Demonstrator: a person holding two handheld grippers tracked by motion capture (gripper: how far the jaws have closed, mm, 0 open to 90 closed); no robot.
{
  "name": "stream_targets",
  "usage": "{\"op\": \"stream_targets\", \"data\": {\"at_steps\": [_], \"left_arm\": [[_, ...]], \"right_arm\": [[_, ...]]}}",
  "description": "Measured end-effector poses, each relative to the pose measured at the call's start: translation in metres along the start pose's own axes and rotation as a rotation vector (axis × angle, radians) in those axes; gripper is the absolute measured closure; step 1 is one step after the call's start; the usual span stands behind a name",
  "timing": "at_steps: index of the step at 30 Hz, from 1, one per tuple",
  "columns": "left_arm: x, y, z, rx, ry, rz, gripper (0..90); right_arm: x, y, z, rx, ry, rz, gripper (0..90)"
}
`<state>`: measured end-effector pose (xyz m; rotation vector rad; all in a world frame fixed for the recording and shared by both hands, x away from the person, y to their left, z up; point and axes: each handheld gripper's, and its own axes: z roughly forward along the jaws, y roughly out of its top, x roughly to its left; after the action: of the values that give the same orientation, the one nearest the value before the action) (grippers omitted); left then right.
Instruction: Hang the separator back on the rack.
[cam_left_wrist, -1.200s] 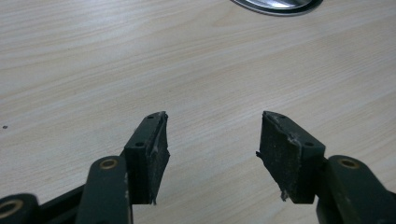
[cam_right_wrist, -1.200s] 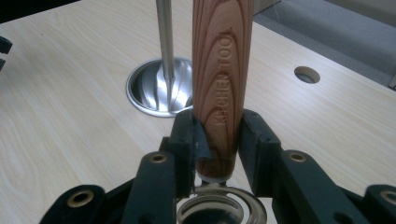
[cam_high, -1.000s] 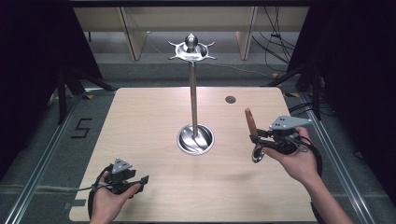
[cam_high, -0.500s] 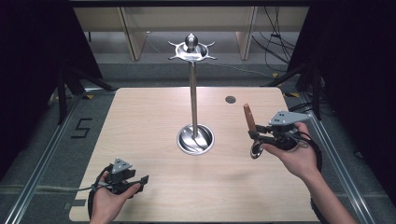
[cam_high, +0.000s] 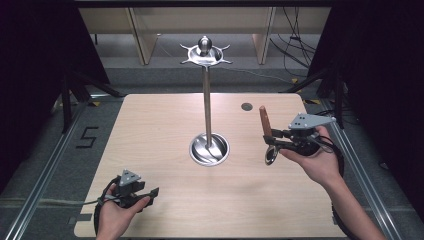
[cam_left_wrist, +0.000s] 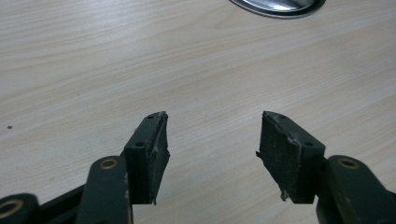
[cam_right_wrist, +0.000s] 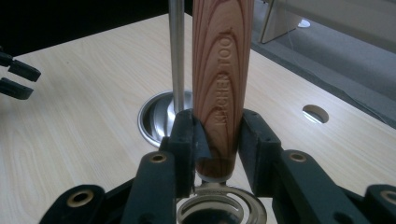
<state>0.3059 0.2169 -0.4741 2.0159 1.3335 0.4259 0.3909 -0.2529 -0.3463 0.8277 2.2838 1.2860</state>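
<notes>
Standing near the middle of the wooden counter (cam_high: 150, 150) is one metal stand (cam_high: 207, 105), a thin upright pole on a round dished base, topped by a small tray with hooks and a ball; every place below is told from it. To the right of the stand's base, the right hand-held gripper (cam_high: 270, 138) is held above the counter in the person's right hand (cam_high: 315, 162), its jaws closed on one kitchen tool (cam_high: 265, 122) with a wooden handle. The handle points up, nearly upright, and a round metal head hangs below the jaws. In the right gripper view the handle (cam_right_wrist: 222, 79), stamped "KITCHEN TOOL", sits pinched between the two pads, with the stand's pole (cam_right_wrist: 176, 51) and base just behind and to its left, apart from the tool. Well to the front left of the stand, near the counter's front edge, the left hand-held gripper (cam_high: 150, 192) rests low in the left hand (cam_high: 117, 215); its jaws are spread wide with nothing between them, only bare wood below. One round hole (cam_high: 246, 106) lies in the counter behind and right of the base. A "5" (cam_high: 86, 137) is marked on the floor left of the counter.
</notes>
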Motion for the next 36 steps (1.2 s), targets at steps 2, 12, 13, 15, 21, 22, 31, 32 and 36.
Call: {"op": "stream_targets", "data": {"at_steps": [2, 12, 13, 15, 21, 22, 31, 32, 36], "left_arm": [[0.000, 0.000, -0.001, 0.002, -0.004, 0.001, 41.3], [-0.003, 0.000, 0.002, -0.057, 0.018, -0.036, 41.4], [-0.003, 0.000, 0.002, -0.057, 0.020, -0.035, 41.4], [-0.003, 0.000, 0.002, -0.057, 0.019, -0.035, 41.4], [-0.002, 0.001, 0.002, -0.051, 0.017, -0.029, 41.3], [-0.002, 0.001, 0.001, -0.050, 0.009, -0.028, 41.3], [-0.002, 0.001, 0.001, -0.058, 0.018, -0.033, 41.3], [-0.002, 0.001, 0.001, -0.058, 0.018, -0.033, 41.3], [-0.002, 0.001, 0.001, -0.054, 0.011, -0.033, 41.3]], "right_arm": [[-0.002, 0.001, -0.001, 0.014, 0.015, -0.001, 69.0], [-0.004, 0.007, -0.001, -0.013, 0.025, 0.015, 69.0], [-0.004, 0.007, 0.000, -0.030, 0.015, 0.019, 69.0], [-0.006, 0.009, 0.000, -0.014, 0.016, 0.018, 69.0], [-0.009, 0.015, -0.001, -0.014, 0.012, -0.006, 69.0], [-0.008, 0.016, -0.001, -0.022, 0.006, 0.011, 69.0], [-0.010, 0.027, 0.000, -0.019, 0.015, -0.018, 69.0], [-0.009, 0.028, 0.001, -0.026, 0.014, -0.009, 69.0], [-0.010, 0.033, -0.002, -0.030, 0.018, -0.011, 69.0]]}}
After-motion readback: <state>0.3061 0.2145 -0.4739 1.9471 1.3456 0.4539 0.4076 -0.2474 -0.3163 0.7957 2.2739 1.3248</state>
